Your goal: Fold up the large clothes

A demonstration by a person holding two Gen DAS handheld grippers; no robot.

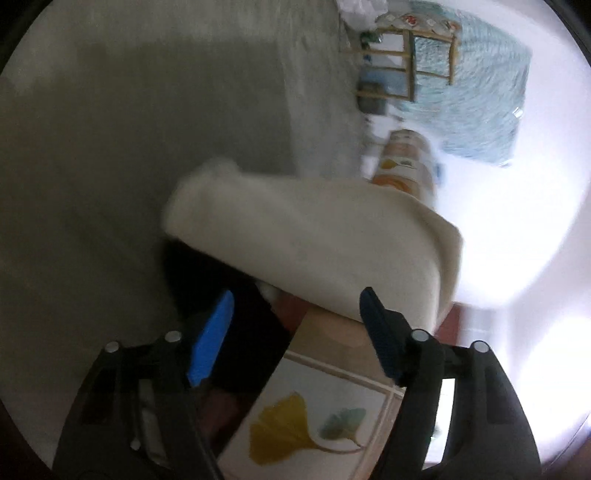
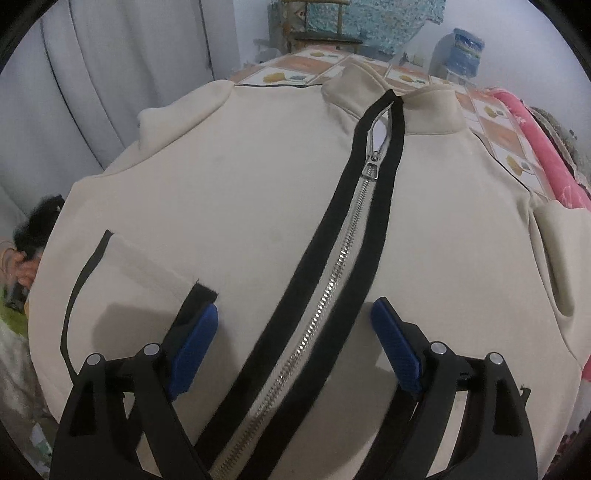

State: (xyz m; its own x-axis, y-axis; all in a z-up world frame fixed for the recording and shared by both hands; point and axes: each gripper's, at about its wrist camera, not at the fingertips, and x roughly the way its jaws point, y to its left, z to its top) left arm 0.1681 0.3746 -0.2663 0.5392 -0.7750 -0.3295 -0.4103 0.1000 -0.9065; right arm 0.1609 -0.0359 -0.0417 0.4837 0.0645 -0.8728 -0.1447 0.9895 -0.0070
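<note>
A cream zip-up jacket (image 2: 229, 206) lies front up on a table, collar far from me, its black-edged silver zipper (image 2: 354, 236) nearly closed. My right gripper (image 2: 295, 317) is open just above the lower front, its blue pads either side of the zipper. A folded cuff with black trim (image 2: 147, 273) lies by the left pad. In the blurred left wrist view a cream part of the jacket (image 1: 317, 243) lies on the table just ahead of my left gripper (image 1: 295, 306), which is open and empty.
The table wears a tiled cloth with leaf prints (image 1: 317, 417), also showing beyond the collar (image 2: 295, 70). A pink blanket (image 2: 546, 162) lies at right. A wooden chair (image 2: 317, 22) and a water bottle (image 2: 461, 51) stand behind. Grey curtains (image 2: 110, 74) hang at left.
</note>
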